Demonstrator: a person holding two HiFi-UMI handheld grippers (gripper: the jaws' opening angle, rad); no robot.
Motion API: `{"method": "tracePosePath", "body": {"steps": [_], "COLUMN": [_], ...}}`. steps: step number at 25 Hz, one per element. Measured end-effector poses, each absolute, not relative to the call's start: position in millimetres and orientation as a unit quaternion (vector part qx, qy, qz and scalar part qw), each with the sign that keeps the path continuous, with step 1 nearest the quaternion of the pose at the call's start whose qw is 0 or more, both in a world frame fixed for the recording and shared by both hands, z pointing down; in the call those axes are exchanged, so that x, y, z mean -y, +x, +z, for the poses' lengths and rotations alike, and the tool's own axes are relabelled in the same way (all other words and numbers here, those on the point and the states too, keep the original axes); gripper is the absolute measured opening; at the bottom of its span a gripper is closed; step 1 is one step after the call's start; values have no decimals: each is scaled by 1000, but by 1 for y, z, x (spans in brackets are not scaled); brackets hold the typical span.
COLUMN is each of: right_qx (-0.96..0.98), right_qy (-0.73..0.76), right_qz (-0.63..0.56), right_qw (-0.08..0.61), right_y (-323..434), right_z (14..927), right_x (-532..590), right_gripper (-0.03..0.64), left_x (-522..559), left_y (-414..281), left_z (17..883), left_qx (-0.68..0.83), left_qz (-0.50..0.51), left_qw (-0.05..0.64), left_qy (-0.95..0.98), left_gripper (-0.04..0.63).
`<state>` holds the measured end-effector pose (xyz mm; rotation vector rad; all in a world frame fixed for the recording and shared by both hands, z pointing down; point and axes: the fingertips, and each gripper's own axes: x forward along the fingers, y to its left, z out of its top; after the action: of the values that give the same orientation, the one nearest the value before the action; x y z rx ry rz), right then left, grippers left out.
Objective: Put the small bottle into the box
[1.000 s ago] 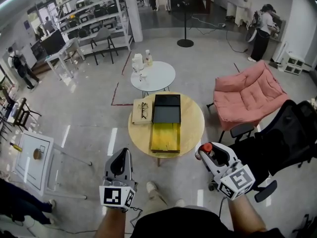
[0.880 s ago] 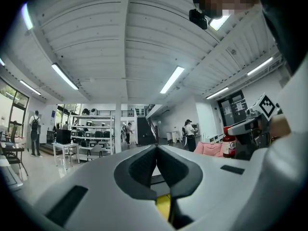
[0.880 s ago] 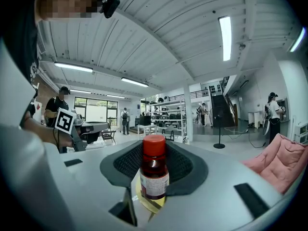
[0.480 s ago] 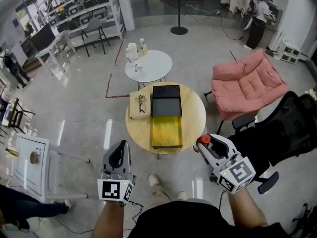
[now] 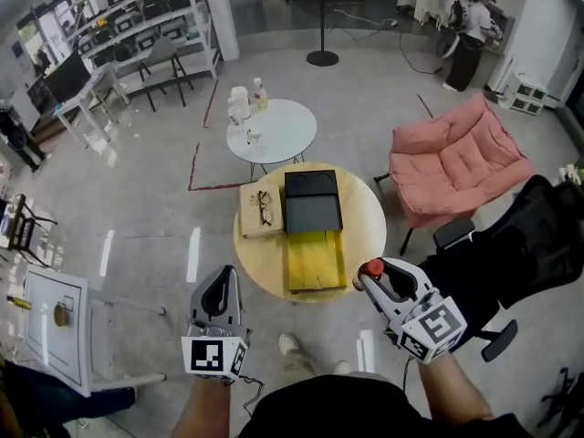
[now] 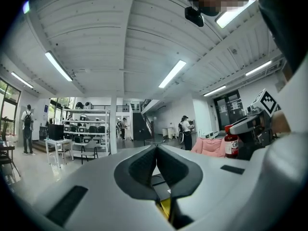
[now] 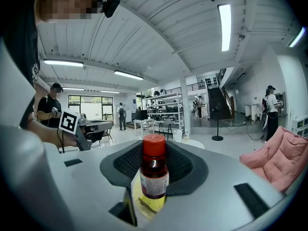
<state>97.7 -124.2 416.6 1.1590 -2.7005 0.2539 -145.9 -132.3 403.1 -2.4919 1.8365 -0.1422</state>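
Observation:
A small bottle with a red cap and dark liquid stands upright between the pads of my right gripper, which is shut on it; the right gripper view shows the bottle close up. The box lies open on a round wooden table, with a black half at the far side and a yellow half at the near side. The bottle hangs just off the table's near right edge. My left gripper is shut and empty, left of the table's near edge, its jaws pressed together.
A tan book with glasses lies left of the box. Beyond stands a white round table with bottles. A pink armchair is to the right and a black office chair is near my right arm. People stand far off.
The head view has drifted slightly. Both grippers keep about the same places in front of the table. The bottle stays in the right gripper.

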Motion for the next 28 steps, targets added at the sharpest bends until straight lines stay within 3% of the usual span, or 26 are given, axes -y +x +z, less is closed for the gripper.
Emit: {"method": "tracePosePath", "body": {"steps": [28], "right_qx": [872], "right_qy": [463], "right_qz": [83], "right_qw": [134], "right_y": [38], "right_z": [422], "right_x": [188], "right_gripper": [149], "left_x": [242], "left_y": [-191], "left_z": [405], "left_qx": [-513], "left_qz": [-33], "left_qw": [20], "left_qy": [-858], "left_gripper": [17]}}
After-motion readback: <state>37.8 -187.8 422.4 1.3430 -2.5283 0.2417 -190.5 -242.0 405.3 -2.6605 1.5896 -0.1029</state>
